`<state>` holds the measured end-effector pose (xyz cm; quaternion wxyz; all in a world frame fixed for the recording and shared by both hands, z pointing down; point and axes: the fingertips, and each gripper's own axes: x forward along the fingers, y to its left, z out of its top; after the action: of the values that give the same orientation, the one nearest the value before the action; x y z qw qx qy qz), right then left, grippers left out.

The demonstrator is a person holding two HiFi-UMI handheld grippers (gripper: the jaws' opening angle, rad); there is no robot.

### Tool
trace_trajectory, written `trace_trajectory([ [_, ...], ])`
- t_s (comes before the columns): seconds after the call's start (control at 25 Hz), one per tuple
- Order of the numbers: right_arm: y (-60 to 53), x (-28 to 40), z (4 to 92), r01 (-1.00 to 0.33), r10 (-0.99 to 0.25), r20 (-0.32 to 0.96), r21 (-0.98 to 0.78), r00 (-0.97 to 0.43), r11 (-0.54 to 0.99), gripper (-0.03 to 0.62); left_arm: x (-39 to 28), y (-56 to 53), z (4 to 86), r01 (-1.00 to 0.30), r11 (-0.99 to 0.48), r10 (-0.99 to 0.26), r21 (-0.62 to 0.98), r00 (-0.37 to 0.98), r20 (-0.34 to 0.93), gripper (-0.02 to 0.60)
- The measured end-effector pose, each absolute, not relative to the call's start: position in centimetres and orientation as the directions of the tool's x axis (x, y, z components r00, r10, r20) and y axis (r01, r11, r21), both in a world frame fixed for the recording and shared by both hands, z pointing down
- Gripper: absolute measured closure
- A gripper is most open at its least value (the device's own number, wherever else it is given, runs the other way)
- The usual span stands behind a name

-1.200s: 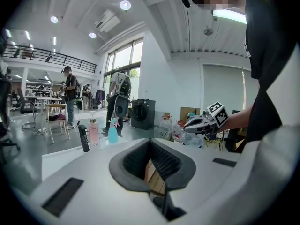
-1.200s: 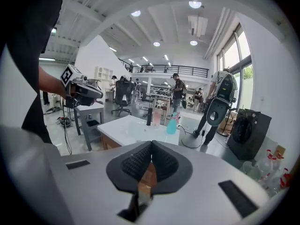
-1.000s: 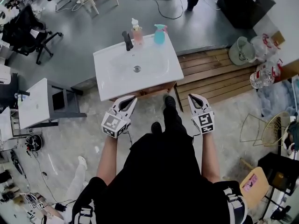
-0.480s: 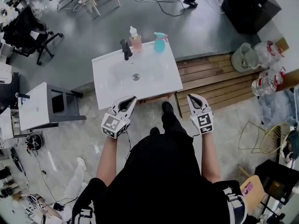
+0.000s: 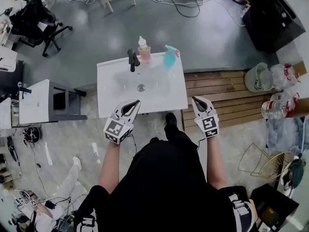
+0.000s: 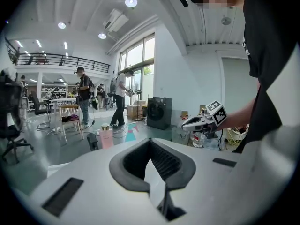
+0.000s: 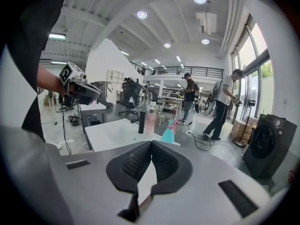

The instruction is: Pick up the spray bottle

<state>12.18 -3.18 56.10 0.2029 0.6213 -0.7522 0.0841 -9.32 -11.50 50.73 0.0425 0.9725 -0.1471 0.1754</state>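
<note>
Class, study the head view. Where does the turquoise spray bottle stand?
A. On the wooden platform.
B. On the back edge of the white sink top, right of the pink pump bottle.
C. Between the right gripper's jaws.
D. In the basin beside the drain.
B: the turquoise spray bottle stands at the back right corner of the white sink top, just right of the pink pump bottle.

White rectangular washbasin counter [image 5: 108, 105]: round metal drain [image 5: 141, 87] at bowl centre. Black faucet [image 5: 132, 60] upright on far edge. Pink soap bottle with white pump top [image 5: 143, 51] just beside faucet, on its right. Brown slatted wooden platform [image 5: 217, 88] adjoins basin's right side. White side table [image 5: 34, 108] stands left of basin, apart. Black office chair [image 5: 36, 21] far left on grey floor.
</note>
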Motion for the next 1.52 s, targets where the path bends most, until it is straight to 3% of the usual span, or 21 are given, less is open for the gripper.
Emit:
trace_trajectory([
  [0.52,-12.6,15.6,56.4,-0.91,-0.854,0.416,0.124,-0.313,0.394,0.577,-7.9,-16.5,51.6,-0.492,-0.869,-0.443,0.048,0.818,0.366,0.56],
  [1.52,-19.4,17.8,56.6,-0.834,-0.805,0.36,0.116,-0.471,0.539,0.577,-6.2,-18.6,51.2,-0.62,-0.785,-0.583,-0.019,0.728,0.361,0.56],
])
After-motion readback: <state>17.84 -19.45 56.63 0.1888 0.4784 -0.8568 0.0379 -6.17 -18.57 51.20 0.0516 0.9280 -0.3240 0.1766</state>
